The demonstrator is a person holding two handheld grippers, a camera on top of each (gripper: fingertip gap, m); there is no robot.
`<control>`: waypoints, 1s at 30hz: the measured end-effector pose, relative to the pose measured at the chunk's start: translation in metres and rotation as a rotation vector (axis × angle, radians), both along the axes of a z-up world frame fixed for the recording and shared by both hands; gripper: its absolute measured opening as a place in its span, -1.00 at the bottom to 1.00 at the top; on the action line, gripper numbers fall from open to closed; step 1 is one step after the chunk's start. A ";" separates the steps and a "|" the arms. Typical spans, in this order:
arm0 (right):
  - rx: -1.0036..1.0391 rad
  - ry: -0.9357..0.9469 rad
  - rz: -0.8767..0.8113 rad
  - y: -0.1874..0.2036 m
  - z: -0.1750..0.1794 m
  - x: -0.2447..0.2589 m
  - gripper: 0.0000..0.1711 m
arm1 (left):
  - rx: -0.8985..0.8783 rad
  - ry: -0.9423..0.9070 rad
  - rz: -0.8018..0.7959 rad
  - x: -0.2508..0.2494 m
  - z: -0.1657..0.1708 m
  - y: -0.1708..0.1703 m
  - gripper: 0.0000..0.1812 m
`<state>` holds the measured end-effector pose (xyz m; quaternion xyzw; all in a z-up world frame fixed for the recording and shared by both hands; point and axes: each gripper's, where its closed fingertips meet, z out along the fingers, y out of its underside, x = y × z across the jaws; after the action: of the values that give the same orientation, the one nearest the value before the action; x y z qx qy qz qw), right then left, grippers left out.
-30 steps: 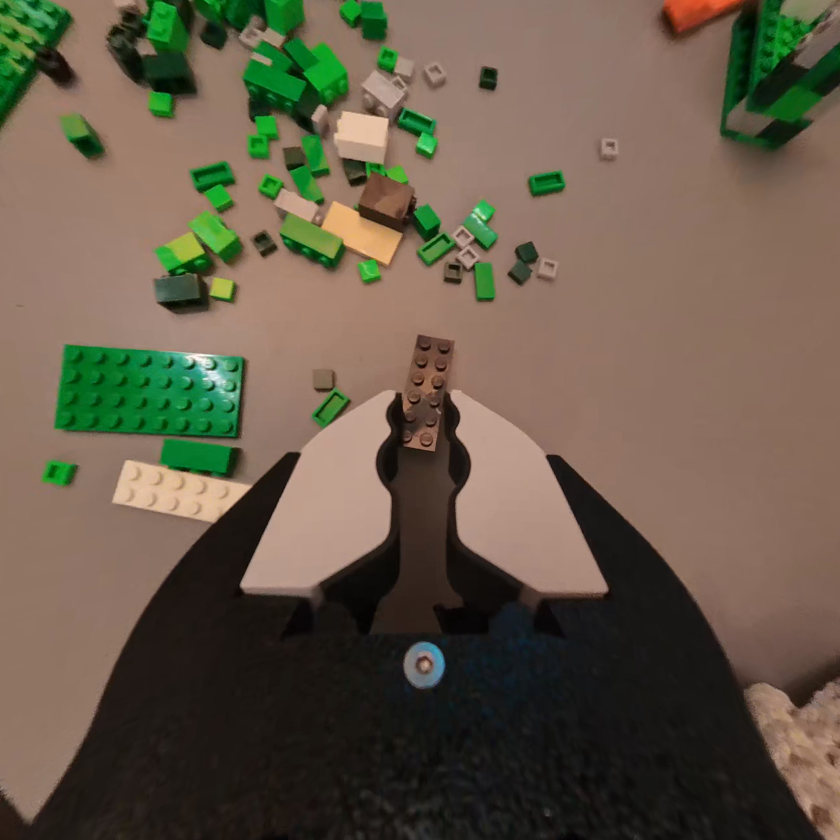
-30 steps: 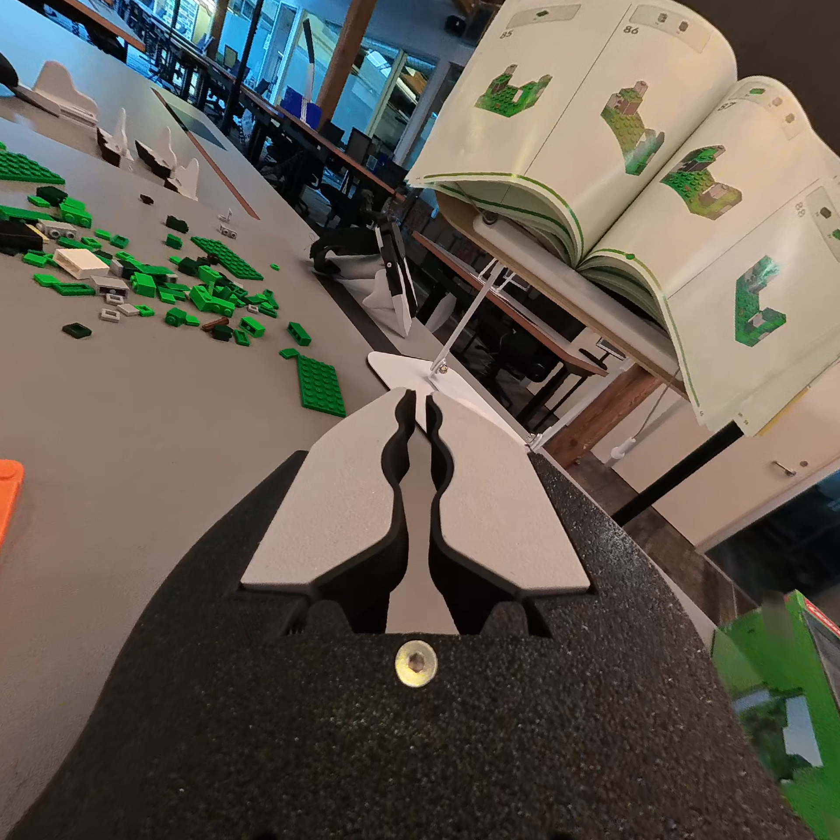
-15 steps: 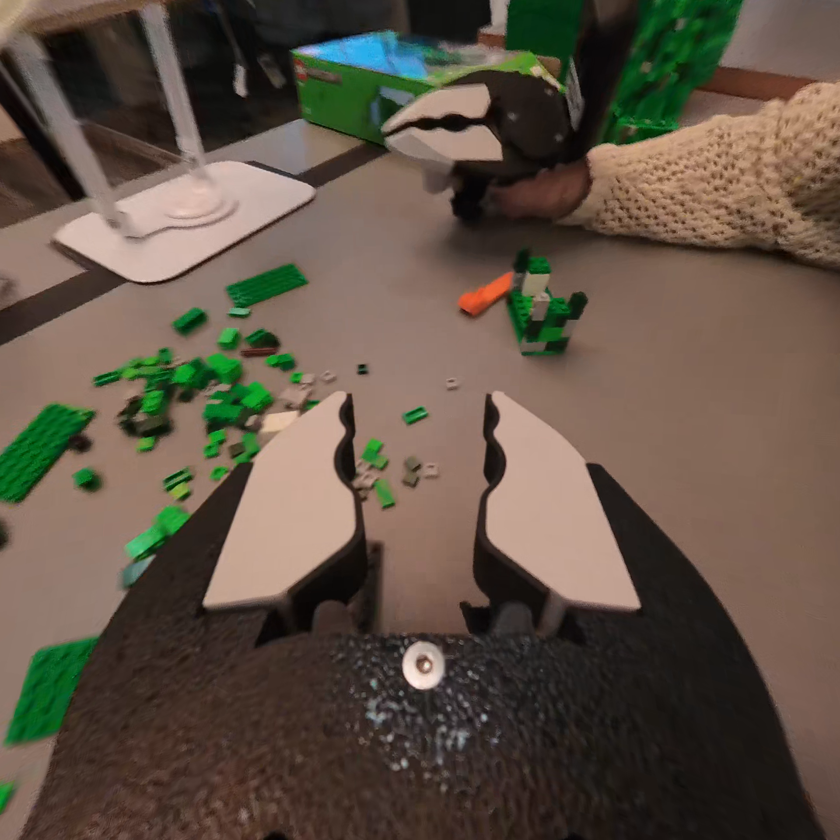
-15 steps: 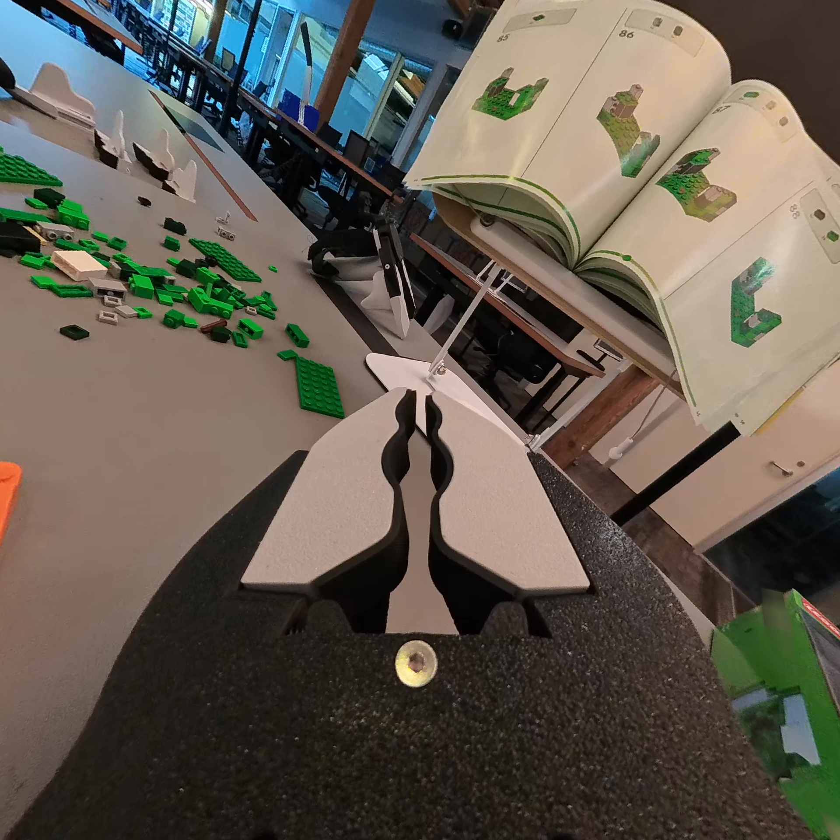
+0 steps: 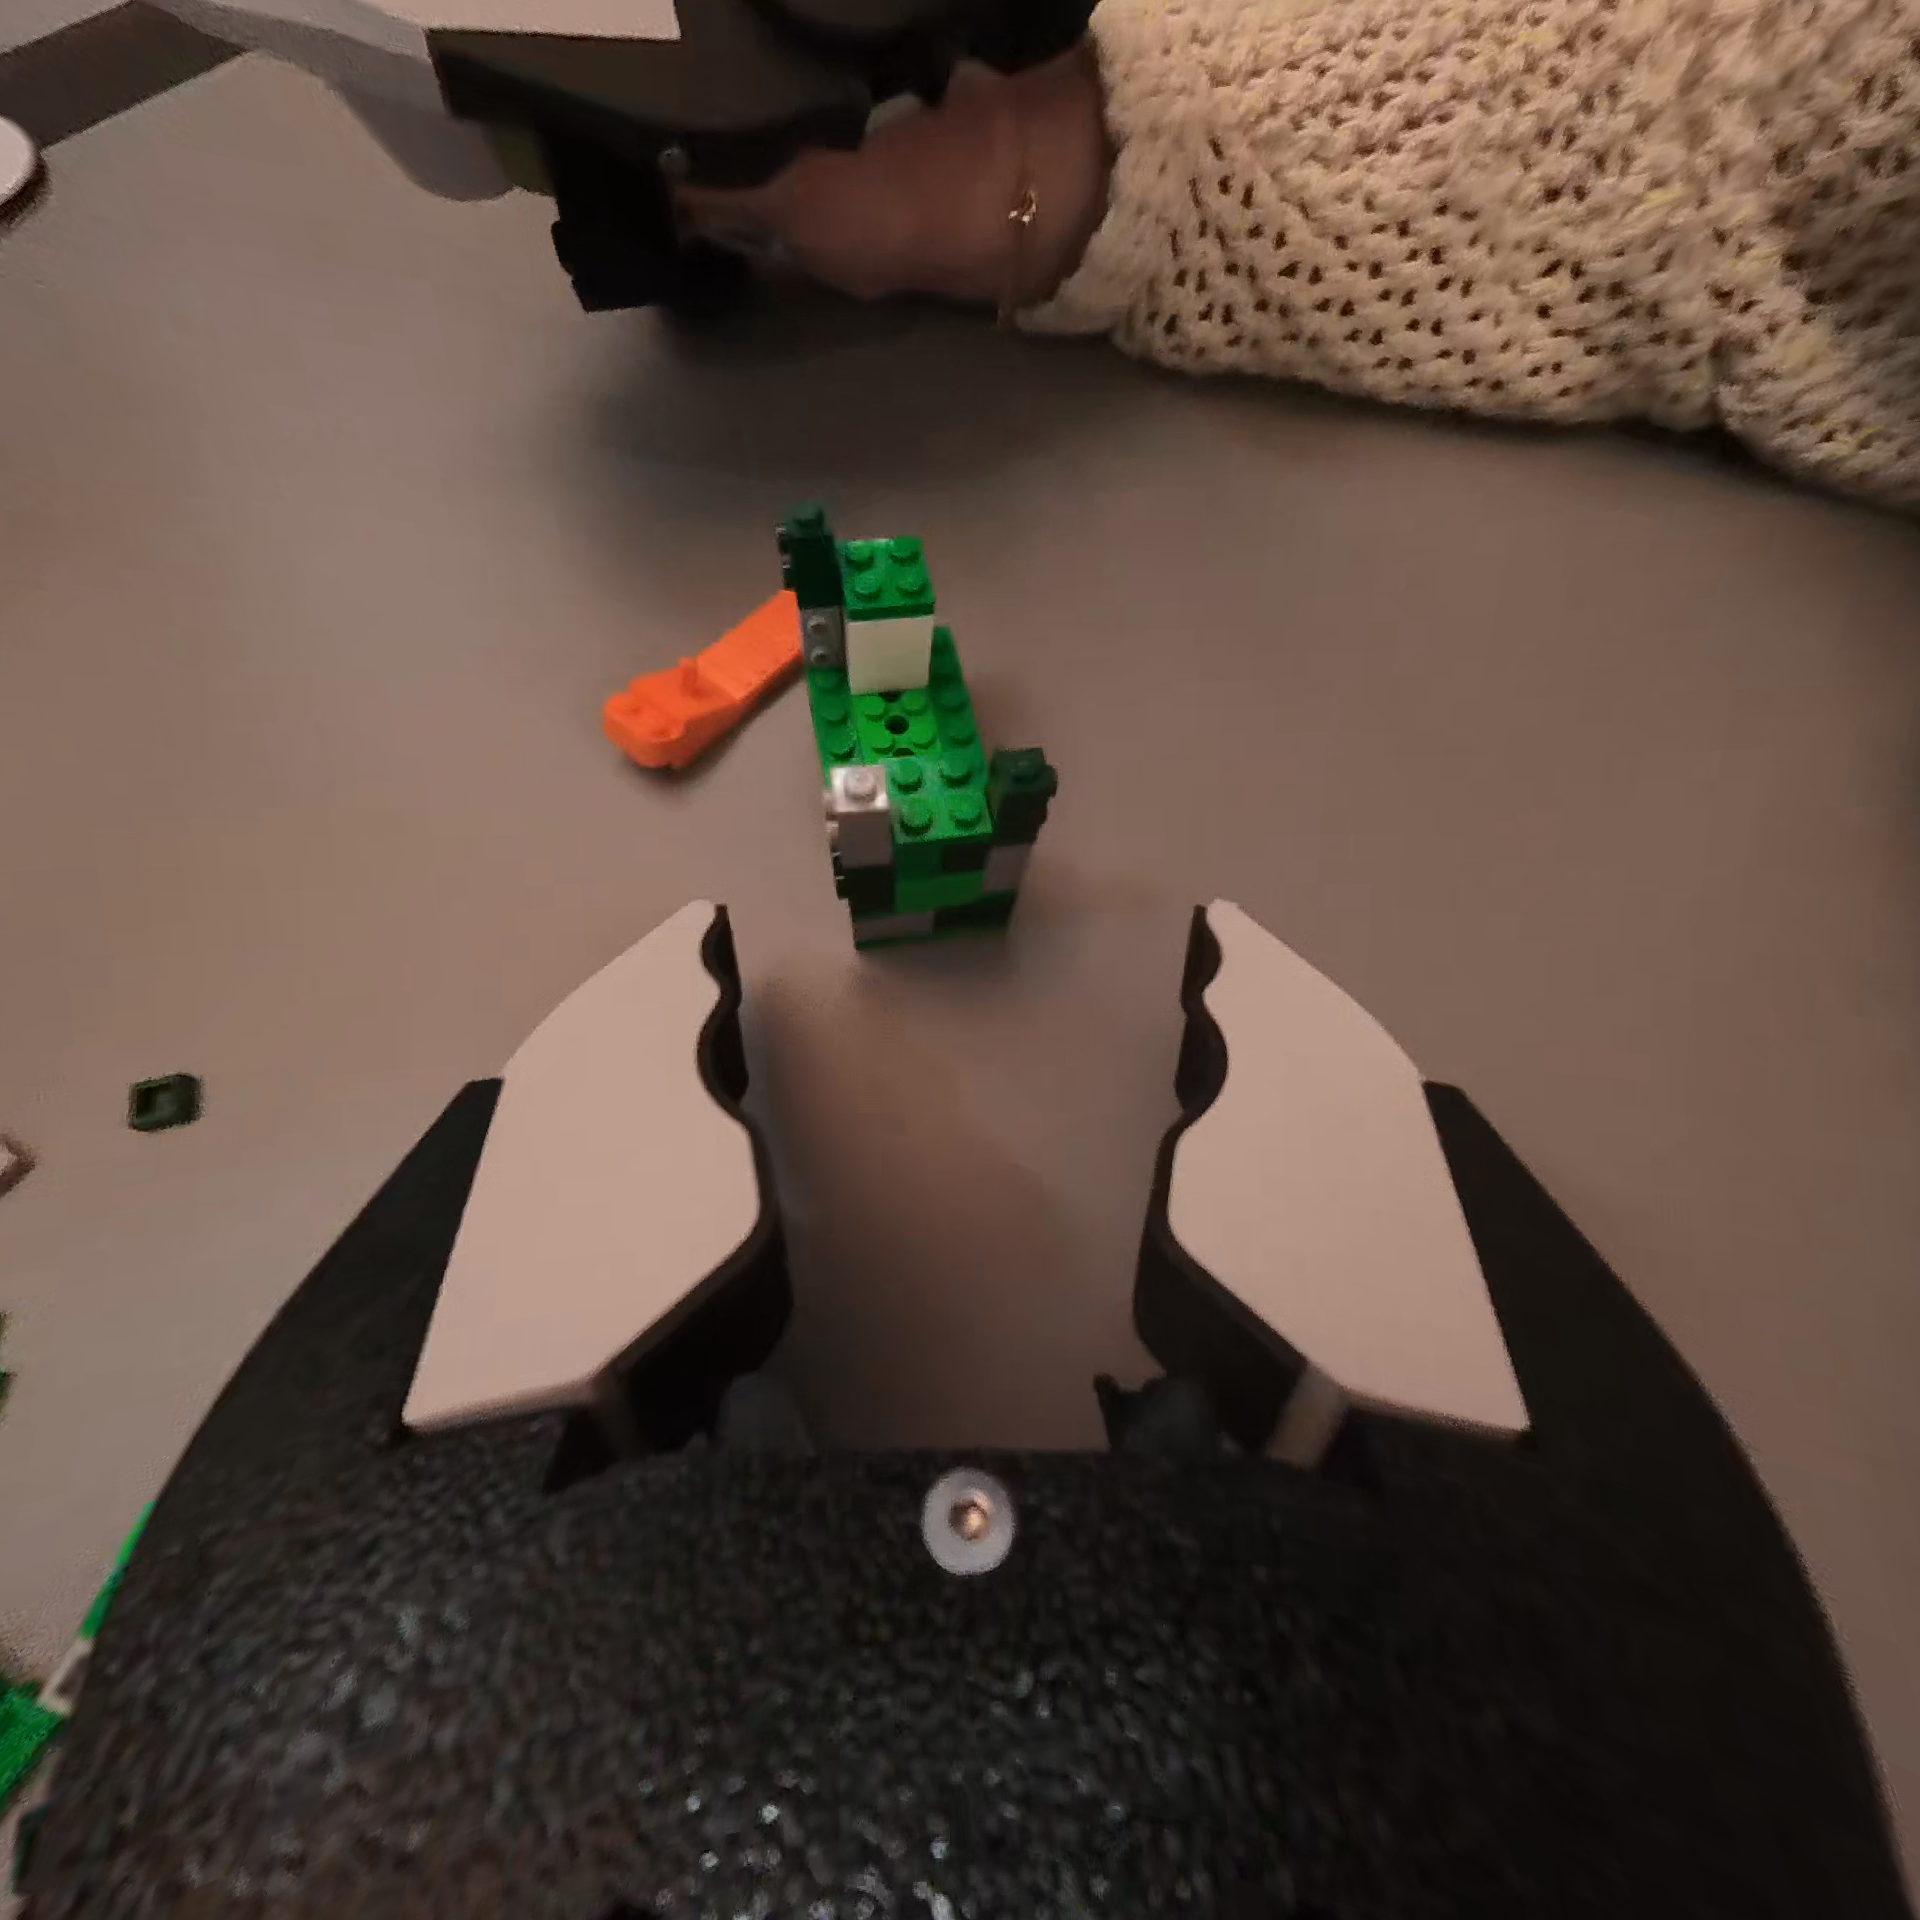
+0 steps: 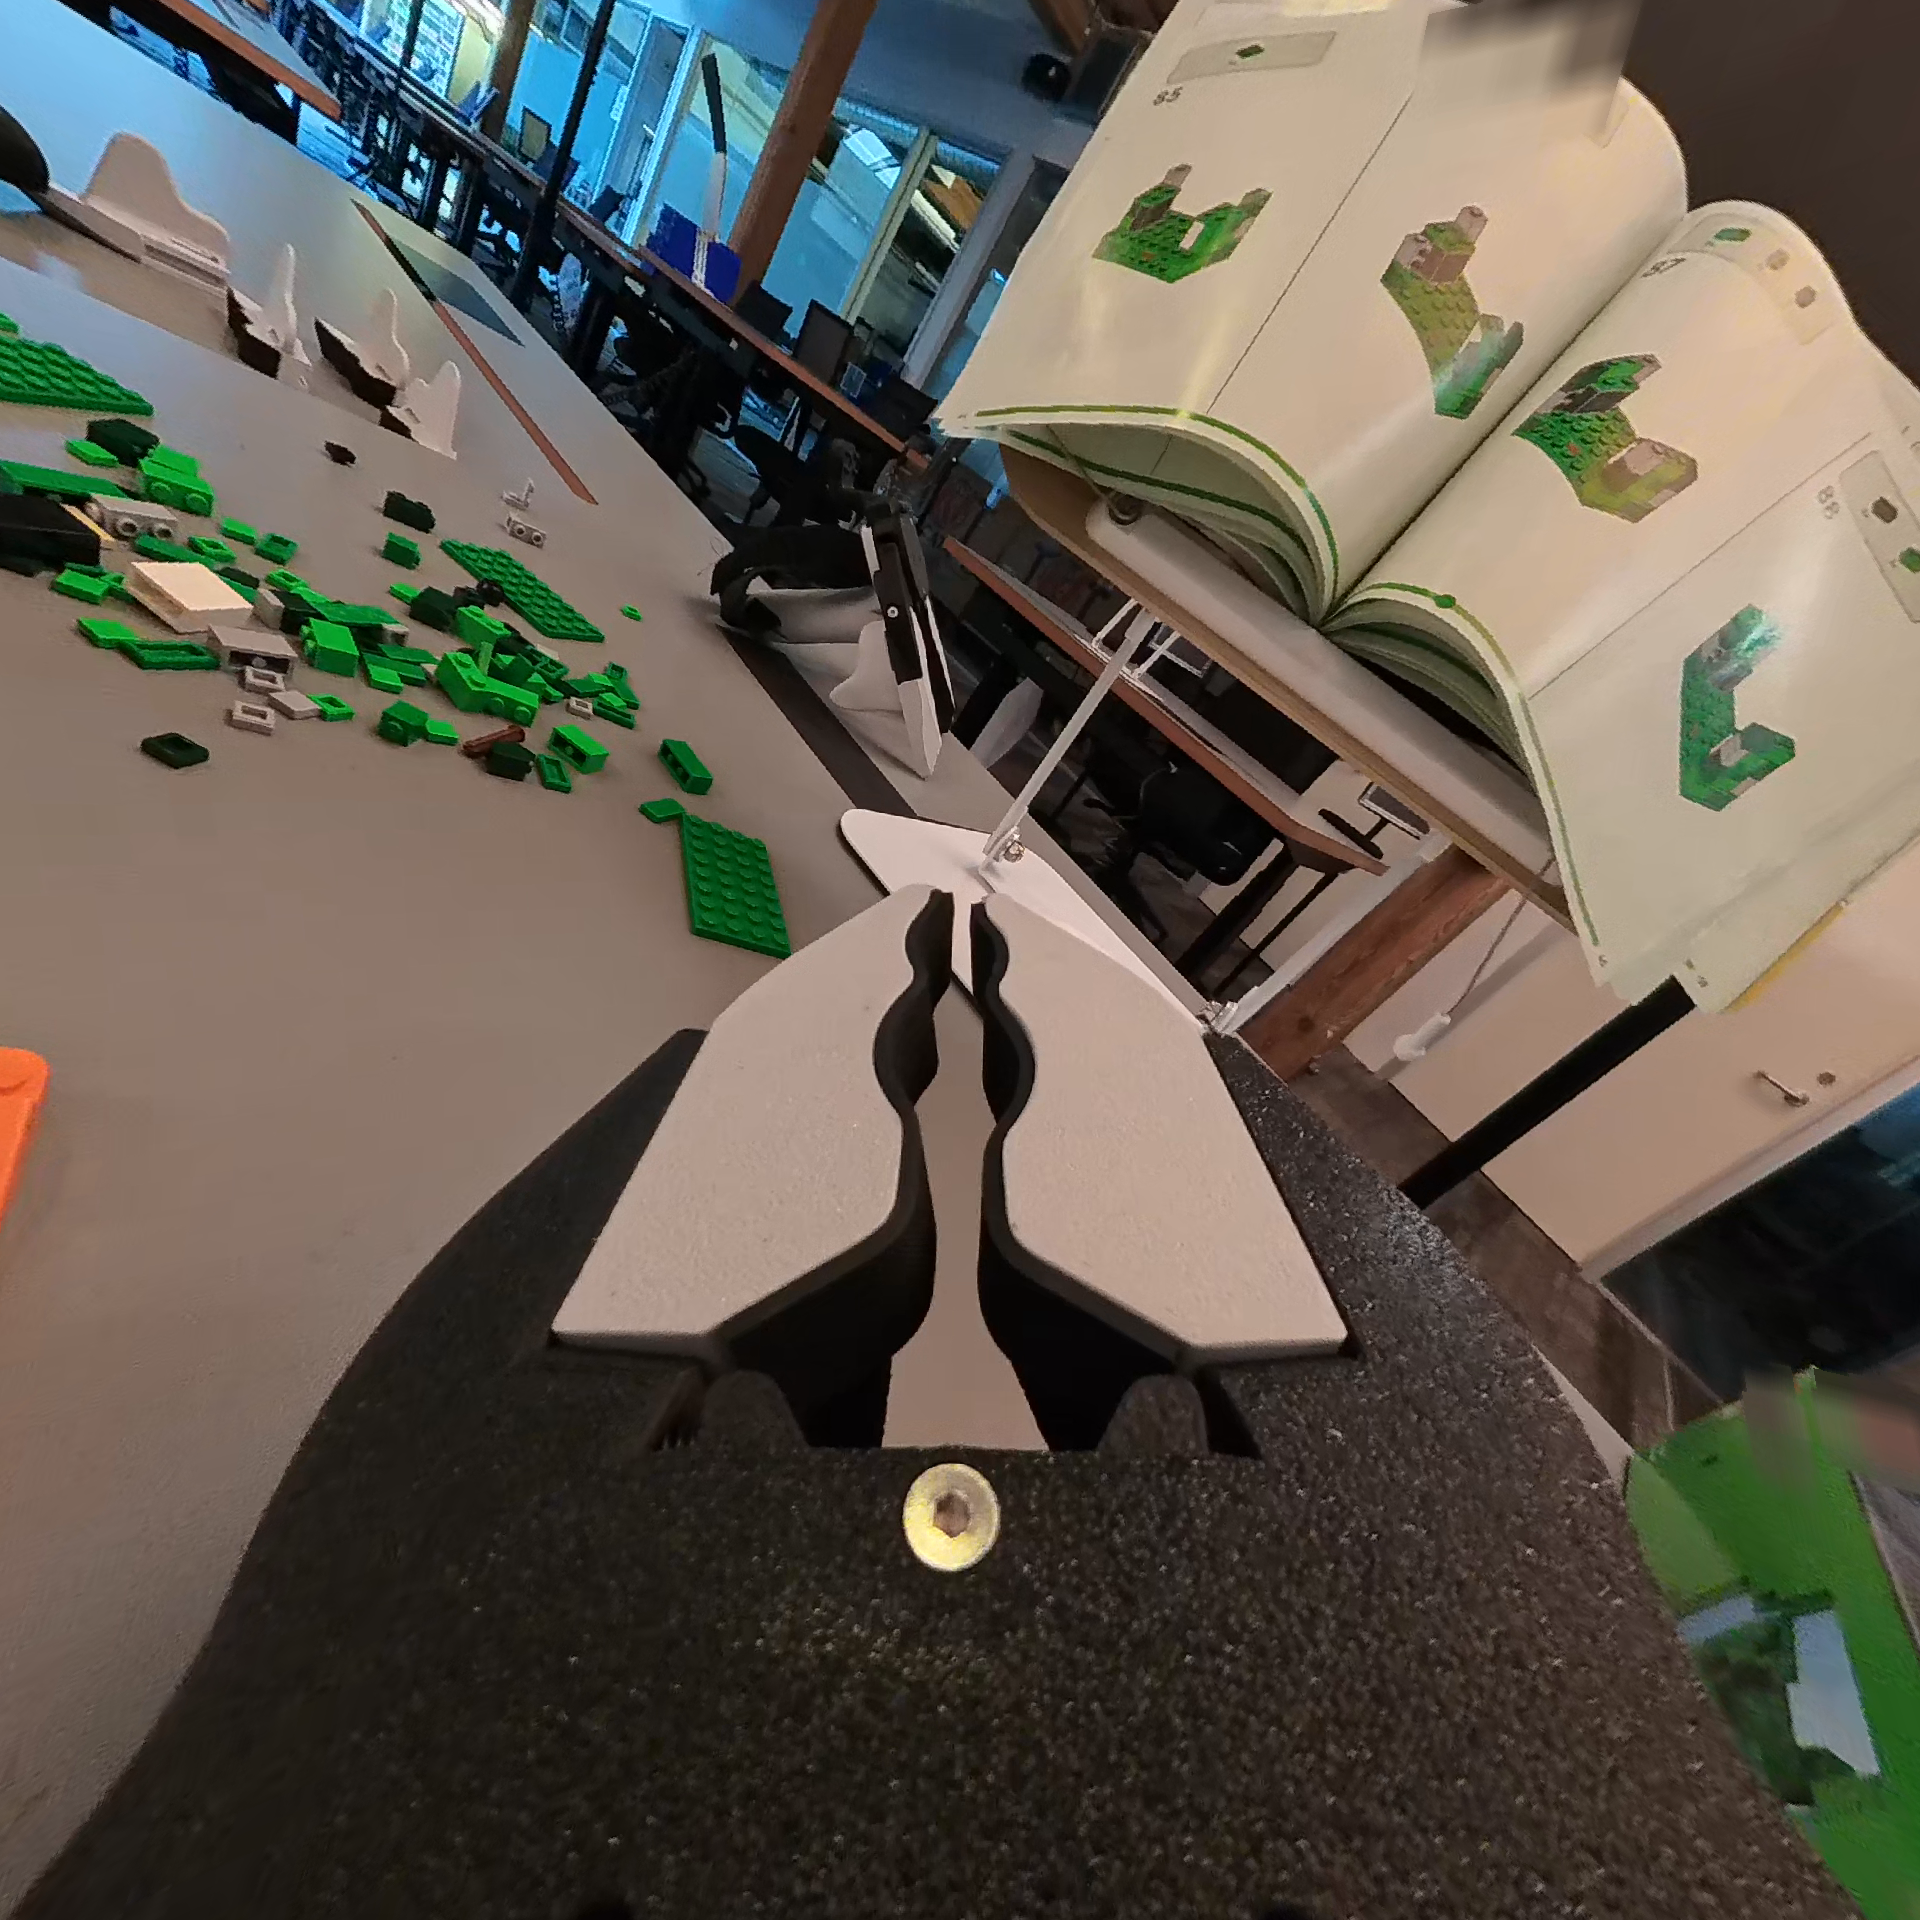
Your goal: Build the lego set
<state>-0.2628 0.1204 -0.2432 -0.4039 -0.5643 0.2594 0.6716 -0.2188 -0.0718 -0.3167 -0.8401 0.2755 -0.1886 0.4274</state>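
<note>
The partly built green, white and dark green lego model (image 5: 909, 748) stands on the grey table just ahead of my left gripper (image 5: 961, 925), which is open wide and empty. An orange brick separator (image 5: 707, 681) lies to the model's left. My right gripper (image 6: 961, 914) is shut and empty, resting low on the table; it also shows at the top of the left wrist view (image 5: 582, 94), held by a hand in a cream knit sleeve (image 5: 1507, 208). A pile of loose green, grey and white bricks (image 6: 343, 644) lies at the left of the right wrist view.
An open instruction booklet (image 6: 1455, 436) sits on a stand with a white base (image 6: 935, 852). A green plate (image 6: 732, 883) lies near the right gripper's tip. A green box (image 6: 1808, 1621) is at the right. Spare grippers (image 6: 343, 353) stand farther back. Some 20 centimetres of space lies between my two pairs of fingers. The orange brick separator (image 5: 707, 681) is closer to my left gripper, around 6 centimetres from its tips; the right tips are 15 centimetres off.
My left gripper let go of the dark plate it held, opened wide, and swung from the brick pile to face the model. The right gripper has hardly moved.
</note>
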 end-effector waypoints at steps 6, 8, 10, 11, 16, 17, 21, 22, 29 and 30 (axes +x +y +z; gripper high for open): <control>0.006 0.001 -0.005 0.001 0.001 -0.001 -0.97 | -0.005 0.102 0.042 0.009 -0.010 0.011 -0.28; 0.008 -0.002 -0.005 0.001 0.001 -0.001 -0.97 | -0.013 0.151 0.055 0.009 -0.015 0.014 -0.32; 0.012 -0.001 -0.002 0.000 0.001 -0.001 -0.97 | 0.009 0.167 0.063 0.009 -0.014 0.018 -0.29; 0.012 0.002 -0.001 0.000 0.001 -0.001 -0.97 | 0.023 0.172 0.069 0.009 -0.012 0.020 -0.30; 0.017 0.004 0.004 -0.001 0.002 -0.001 -0.97 | 0.004 0.179 0.096 0.005 -0.015 0.025 -0.41; 0.019 0.003 0.004 -0.001 0.002 -0.001 -0.97 | -0.006 0.171 0.099 0.005 -0.016 0.025 -0.43; 0.021 0.002 0.008 -0.002 0.002 -0.001 -0.97 | -0.026 0.151 0.107 0.003 -0.016 0.026 -0.55; 0.020 0.003 0.010 -0.002 0.002 -0.001 -0.97 | -0.026 0.150 0.105 0.004 -0.016 0.026 -0.56; 0.006 0.014 0.016 -0.002 0.004 0.001 -0.97 | 0.021 0.143 0.100 0.002 -0.010 0.023 -0.58; 0.015 0.015 0.017 -0.002 0.005 0.001 -0.97 | 0.061 0.124 0.113 0.000 -0.004 0.023 -0.58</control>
<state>-0.2619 0.1179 -0.2386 -0.3921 -0.5646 0.2642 0.6766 -0.2191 -0.0487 -0.3206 -0.8510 0.2592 -0.1034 0.4448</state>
